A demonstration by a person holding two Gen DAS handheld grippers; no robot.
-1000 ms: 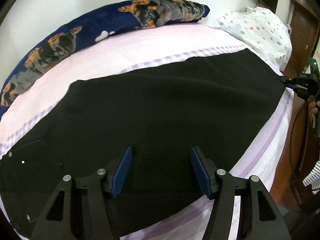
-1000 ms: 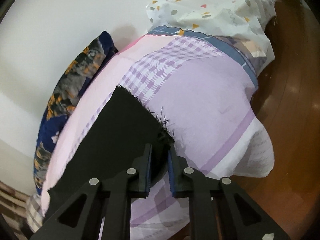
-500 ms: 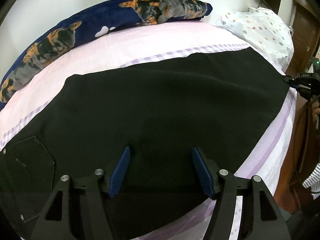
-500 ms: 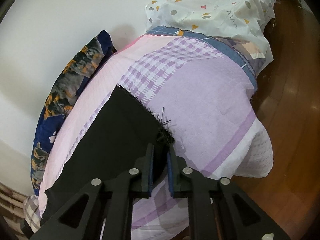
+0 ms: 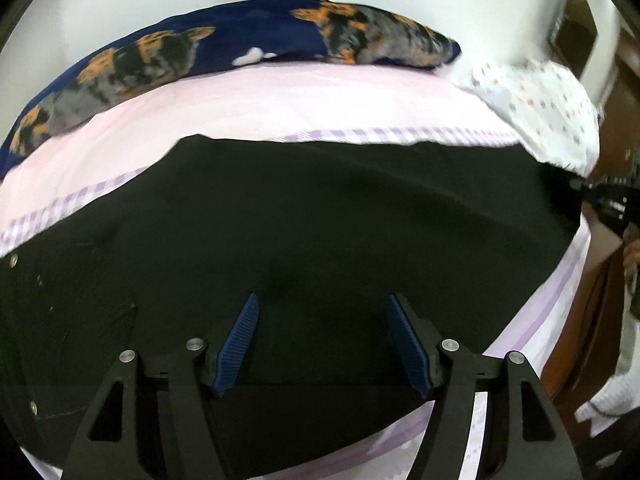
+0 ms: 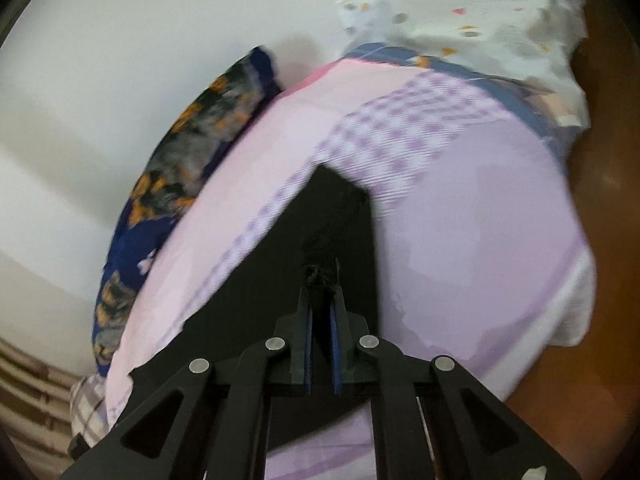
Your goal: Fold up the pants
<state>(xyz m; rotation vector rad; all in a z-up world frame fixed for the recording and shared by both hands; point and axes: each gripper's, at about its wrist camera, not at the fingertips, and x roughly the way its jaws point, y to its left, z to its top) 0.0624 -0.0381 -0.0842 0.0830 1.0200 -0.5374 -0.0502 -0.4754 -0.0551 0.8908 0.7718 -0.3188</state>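
Observation:
Black pants (image 5: 320, 220) lie spread flat across the pink and lilac bed sheet (image 5: 280, 108). My left gripper (image 5: 322, 298) hovers open over their near edge, blue pads wide apart, with cloth below but nothing pinched. My right gripper (image 6: 321, 292) is shut on the frayed hem corner of a pant leg (image 6: 320, 272), which is raised off the sheet so the black cloth (image 6: 280, 280) slopes down from it. In the left wrist view the right gripper (image 5: 588, 190) shows at the far right end of the pants.
A long navy pillow with orange and grey print (image 5: 240, 52) lies along the wall behind the bed. White spotted bedding (image 5: 540, 108) is heaped at the bed's end. Wooden floor (image 6: 600, 200) lies beyond the mattress edge. A person's hand (image 5: 632, 252) is at the right.
My right gripper has risen with the hem corner, drawing the leg end up and inward over the sheet. The left gripper has shifted and rolled slightly, its jaws still wide.

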